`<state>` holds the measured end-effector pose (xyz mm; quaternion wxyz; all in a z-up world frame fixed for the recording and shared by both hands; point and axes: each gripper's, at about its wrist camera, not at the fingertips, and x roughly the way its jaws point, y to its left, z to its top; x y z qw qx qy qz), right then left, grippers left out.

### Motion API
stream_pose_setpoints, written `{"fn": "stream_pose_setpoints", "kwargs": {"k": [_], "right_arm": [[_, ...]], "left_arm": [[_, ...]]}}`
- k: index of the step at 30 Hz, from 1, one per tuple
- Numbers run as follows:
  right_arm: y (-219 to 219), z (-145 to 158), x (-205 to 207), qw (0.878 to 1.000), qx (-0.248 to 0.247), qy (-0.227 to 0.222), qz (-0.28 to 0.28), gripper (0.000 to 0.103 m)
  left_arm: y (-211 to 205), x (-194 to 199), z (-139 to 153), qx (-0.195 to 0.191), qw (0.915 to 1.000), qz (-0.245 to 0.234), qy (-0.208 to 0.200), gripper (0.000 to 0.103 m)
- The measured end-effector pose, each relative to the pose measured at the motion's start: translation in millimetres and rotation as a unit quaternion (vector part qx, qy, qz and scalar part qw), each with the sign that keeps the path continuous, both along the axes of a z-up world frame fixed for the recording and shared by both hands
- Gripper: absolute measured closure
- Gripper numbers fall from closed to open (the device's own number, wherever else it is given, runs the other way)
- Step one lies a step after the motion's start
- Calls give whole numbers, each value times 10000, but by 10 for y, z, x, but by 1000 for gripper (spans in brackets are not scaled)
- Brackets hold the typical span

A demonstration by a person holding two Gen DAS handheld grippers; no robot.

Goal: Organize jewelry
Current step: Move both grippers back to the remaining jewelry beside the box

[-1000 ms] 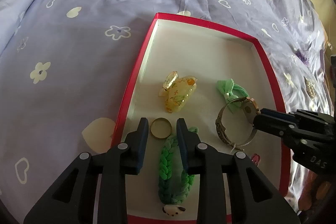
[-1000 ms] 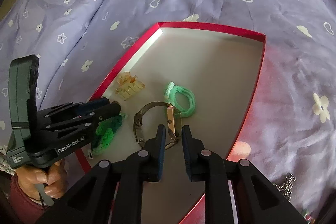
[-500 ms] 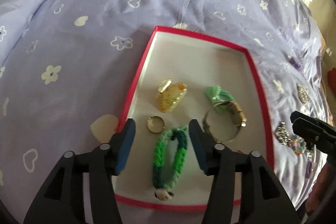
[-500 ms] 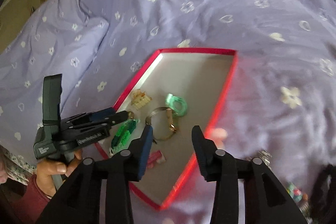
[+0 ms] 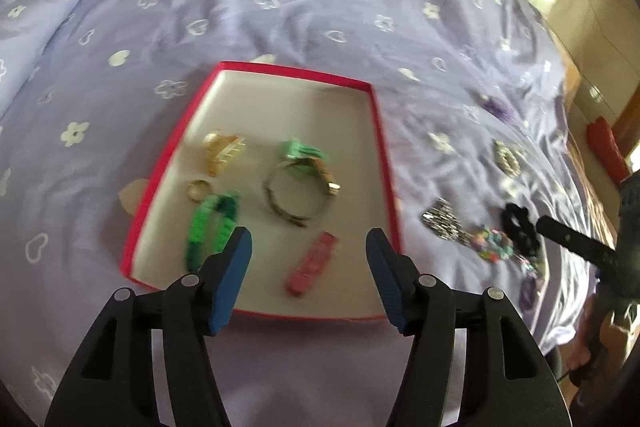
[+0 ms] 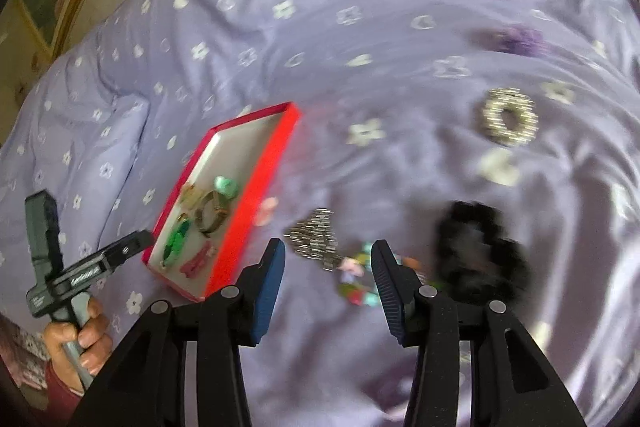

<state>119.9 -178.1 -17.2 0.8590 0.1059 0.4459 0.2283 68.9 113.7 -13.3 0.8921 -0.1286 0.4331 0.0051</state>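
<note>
- Left gripper (image 5: 308, 259) is spread wide open, holding nothing, hovering over the near edge of the red box (image 5: 384, 155).
- Inside the box: green braided bracelet (image 5: 208, 227), gold ring (image 5: 198, 189), metal bangle (image 5: 296, 195), pink clip (image 5: 312, 263).
- Right gripper (image 6: 328, 267) is wide open too, empty, above the purple bedspread (image 6: 360, 27).
- Just past its fingertips: colorful beaded piece (image 6: 356, 279), silver chain (image 6: 316, 239), blurry black scrunchie (image 6: 476, 251).

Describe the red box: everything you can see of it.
The red box is a shallow, lidless rectangular tray with thin red walls and a pale, cardboard-looking floor. It lies flat on the purple bedspread. Inside lie a metal bangle, a green braided band, a gold ring, a yellowish hair claw, a green scrunchie and a pink clip. Neither tool touches it.
</note>
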Motion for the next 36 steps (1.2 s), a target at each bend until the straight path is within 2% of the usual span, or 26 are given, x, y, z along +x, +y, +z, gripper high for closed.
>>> {"fn": "stream_pose_setpoints", "kwargs": {"k": [4, 12, 15, 23, 36], "right_arm": [[-303, 3, -80, 9995, 55, -34, -321, 52], [-706, -73, -234, 9973, 198, 65, -697, 52], [-812, -103, -290, 9967, 194, 69, -786, 52], [-929, -168, -271, 9959, 162, 88, -881, 52], [-882, -398, 94, 9977, -79, 233, -639, 52]], "left_arm": [[-262, -9, 31, 53, 9996, -259, 17, 44], [-681, 6, 5, -19, 9977, -662, 103, 44], [-866, 11, 4, 60, 9963, -850, 106, 44], [-1253, 121, -58, 155, 9906, -1344, 194, 44], [-1870, 492, -254, 81, 9762, -2145, 304, 44]]}}
